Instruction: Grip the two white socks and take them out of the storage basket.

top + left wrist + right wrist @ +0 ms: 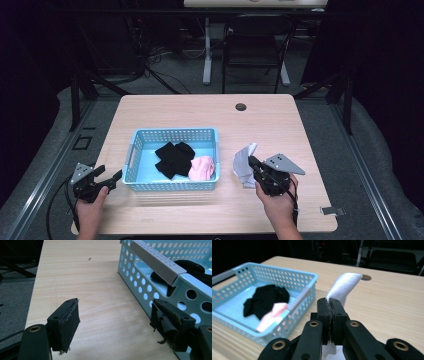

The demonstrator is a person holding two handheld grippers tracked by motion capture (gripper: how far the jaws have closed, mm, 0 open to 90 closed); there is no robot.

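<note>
**Jaws pinched on a white cloth beside the basket**

The fingers [325,315] of the right gripper [256,167] are pressed together on a fold of the crumpled white cloth [344,286]. The cloth rises above the jaw tips in the right gripper view and lies on the light wooden table [270,125], just to the right of the perforated light-blue plastic basket [145,134]. Gripping at one edge probably lets the rest hang free when lifted, so it can be carried over the basket wall. The basket already holds a black garment [172,157] and a pink garment [202,167], which suggests the cloth belongs there too. The left gripper [112,179] rests at the basket's left end with its jaws wide apart and empty, one jaw close against the basket wall, possibly placed to steady the basket.
</note>
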